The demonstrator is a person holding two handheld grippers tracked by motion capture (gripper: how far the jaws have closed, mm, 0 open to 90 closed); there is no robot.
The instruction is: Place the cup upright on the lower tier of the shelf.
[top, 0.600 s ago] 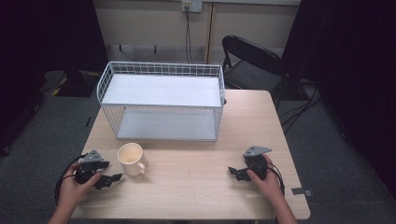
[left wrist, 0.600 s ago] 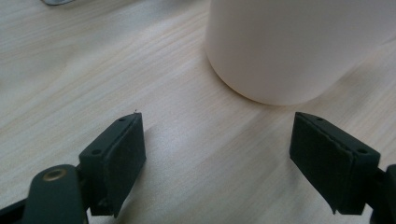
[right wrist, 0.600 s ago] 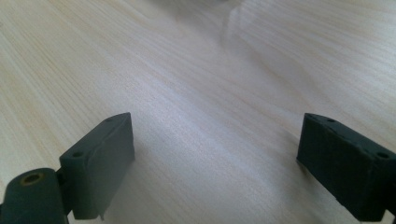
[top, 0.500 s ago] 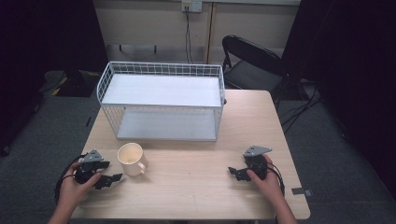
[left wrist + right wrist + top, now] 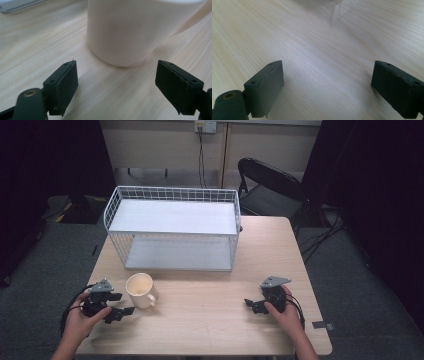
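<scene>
**Lining up on the mug, grip not yet made**

We start with the wooden table (image 5: 210,315), which carries a white wire basket (image 5: 172,227) at its far side, a flat white panel lying across its top. In front of the basket, near the table's left front, stands the cream mug (image 5: 140,289), upright, its handle turned toward the right.

Our left gripper (image 5: 121,304) sits just beside the mug. In the left gripper view the jaws stand wide apart with the mug (image 5: 130,30) ahead of them and nothing between the pads, so they are released. Our right gripper (image 5: 250,303) rests well apart at the table's right front, its jaws likewise spread over bare wood.

We judge this the approach step: the mug is about to be picked up. The next move calls for sliding the left jaws forward around the mug's wall and closing squarely. Whether the mug is empty we cannot quite tell from above.
</scene>
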